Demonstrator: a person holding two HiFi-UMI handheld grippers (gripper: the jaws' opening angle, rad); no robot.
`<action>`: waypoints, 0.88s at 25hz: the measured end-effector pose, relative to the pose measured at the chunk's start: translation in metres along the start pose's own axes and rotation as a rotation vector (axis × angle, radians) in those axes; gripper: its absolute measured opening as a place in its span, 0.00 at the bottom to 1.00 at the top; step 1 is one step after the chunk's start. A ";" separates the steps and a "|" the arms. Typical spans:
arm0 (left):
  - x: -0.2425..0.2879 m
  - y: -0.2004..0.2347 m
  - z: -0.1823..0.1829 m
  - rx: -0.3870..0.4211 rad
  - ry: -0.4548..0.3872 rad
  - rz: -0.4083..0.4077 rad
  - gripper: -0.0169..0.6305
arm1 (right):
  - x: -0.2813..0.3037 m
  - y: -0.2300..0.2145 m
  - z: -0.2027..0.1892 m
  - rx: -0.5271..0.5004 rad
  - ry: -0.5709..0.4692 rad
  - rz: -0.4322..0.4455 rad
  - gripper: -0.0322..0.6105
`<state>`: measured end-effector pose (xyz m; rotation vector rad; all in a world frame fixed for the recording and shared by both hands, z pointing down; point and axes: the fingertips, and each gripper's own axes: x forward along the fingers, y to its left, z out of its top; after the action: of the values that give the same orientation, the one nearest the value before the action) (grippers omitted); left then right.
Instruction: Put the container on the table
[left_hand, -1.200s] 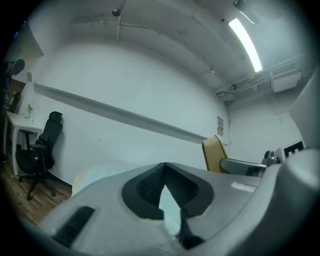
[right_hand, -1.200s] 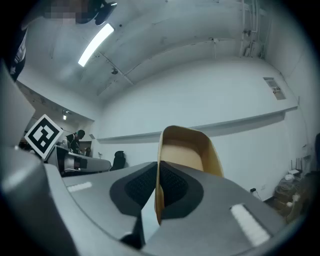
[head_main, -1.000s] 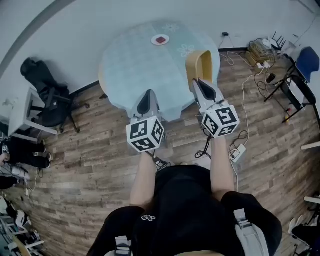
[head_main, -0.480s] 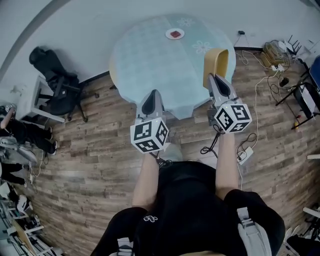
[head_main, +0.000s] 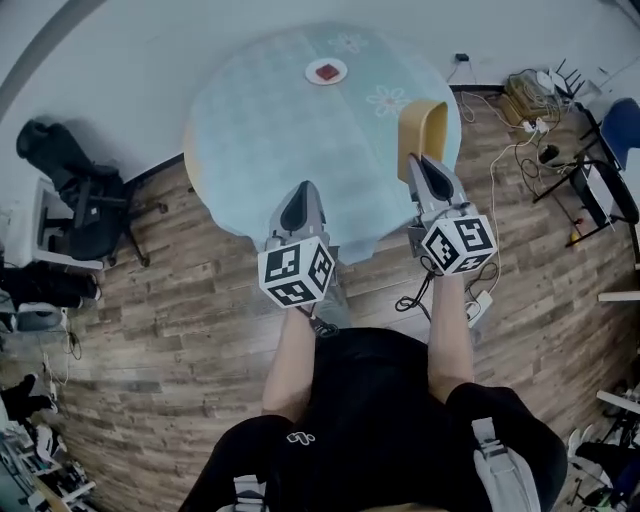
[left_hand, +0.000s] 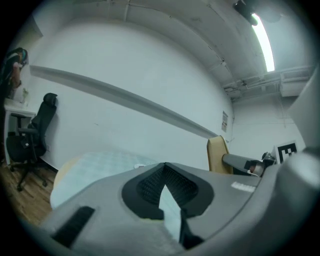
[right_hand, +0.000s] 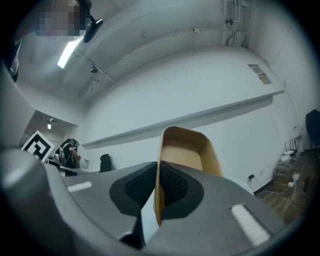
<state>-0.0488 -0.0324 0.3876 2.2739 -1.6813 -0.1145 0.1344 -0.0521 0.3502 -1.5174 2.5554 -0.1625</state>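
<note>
Container in right hand-held gripper beside table; plate well apart.

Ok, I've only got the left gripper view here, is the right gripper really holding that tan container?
Observer: Yes, the right gripper view shows the right gripper shut on the container's thin wall.
Operator: Is it over the table?
Observer: The head view puts it at the table's right edge; whether it touches, I cannot tell.
Operator: Anything near it there?
Observer: A small white plate with something red sits at the far side, well apart from it.
</note>
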 end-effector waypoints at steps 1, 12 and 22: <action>0.016 0.001 -0.002 -0.008 0.010 -0.014 0.03 | 0.006 -0.015 0.000 0.006 -0.001 -0.030 0.09; 0.153 0.126 0.002 -0.070 0.143 0.053 0.03 | 0.190 -0.027 -0.062 0.058 0.138 -0.005 0.09; 0.237 0.174 -0.029 -0.110 0.255 0.070 0.03 | 0.257 -0.055 -0.127 0.013 0.337 -0.034 0.09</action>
<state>-0.1283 -0.2964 0.4938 2.0490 -1.5786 0.0929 0.0360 -0.3033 0.4628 -1.6524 2.7712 -0.4768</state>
